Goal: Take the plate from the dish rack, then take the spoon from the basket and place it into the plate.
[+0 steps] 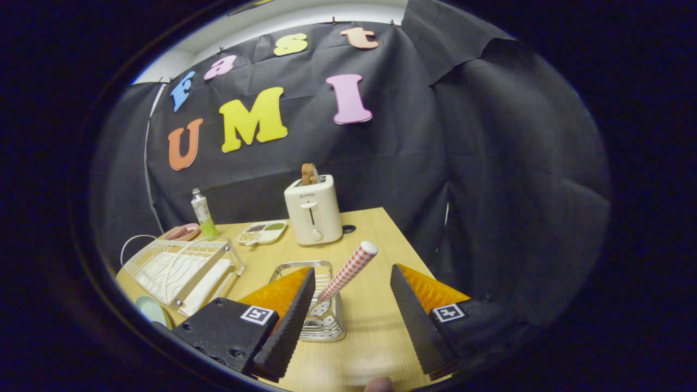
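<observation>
My gripper is open, with its two black serrated fingers spread wide above the wooden table. Between them, close to the left finger, stands a perforated metal basket. A spoon with a red-and-white checked handle leans out of it, tilted up to the right. Neither finger touches the handle. To the left lies the white wire dish rack. A pale green plate lies on the table by the rack's near corner, partly hidden behind the left finger's base.
A white toaster with bread in its slot stands at the table's far side. A divided snack tray, a green-and-white bottle and a pink dish sit far left. The table's right edge runs close to the right finger.
</observation>
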Motion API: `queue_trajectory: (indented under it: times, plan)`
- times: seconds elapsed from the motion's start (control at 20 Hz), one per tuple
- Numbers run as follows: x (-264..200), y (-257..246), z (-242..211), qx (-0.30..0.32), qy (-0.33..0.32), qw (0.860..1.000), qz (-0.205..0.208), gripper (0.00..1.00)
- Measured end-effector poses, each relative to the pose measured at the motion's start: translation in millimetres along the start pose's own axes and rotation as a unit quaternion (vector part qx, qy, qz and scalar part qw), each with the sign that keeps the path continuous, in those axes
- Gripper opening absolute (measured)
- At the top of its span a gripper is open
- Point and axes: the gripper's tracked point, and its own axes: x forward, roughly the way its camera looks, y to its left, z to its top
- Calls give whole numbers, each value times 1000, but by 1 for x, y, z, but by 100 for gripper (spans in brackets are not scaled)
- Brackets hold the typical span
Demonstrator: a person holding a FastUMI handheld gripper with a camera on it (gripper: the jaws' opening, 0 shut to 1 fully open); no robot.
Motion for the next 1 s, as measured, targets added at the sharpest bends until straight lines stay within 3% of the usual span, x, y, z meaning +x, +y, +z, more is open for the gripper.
queue_trajectory:
  times: [0.25, 0.6, 0.8, 1.0]
  plan:
    - [14, 14, 0, 14, 15, 999, 24, 81]
    - [1, 34, 10, 50, 7, 998, 40, 30]
    - [-9, 50, 10, 71, 15, 996, 51, 18]
    - [-19, 54, 28, 72, -3, 997, 25, 10]
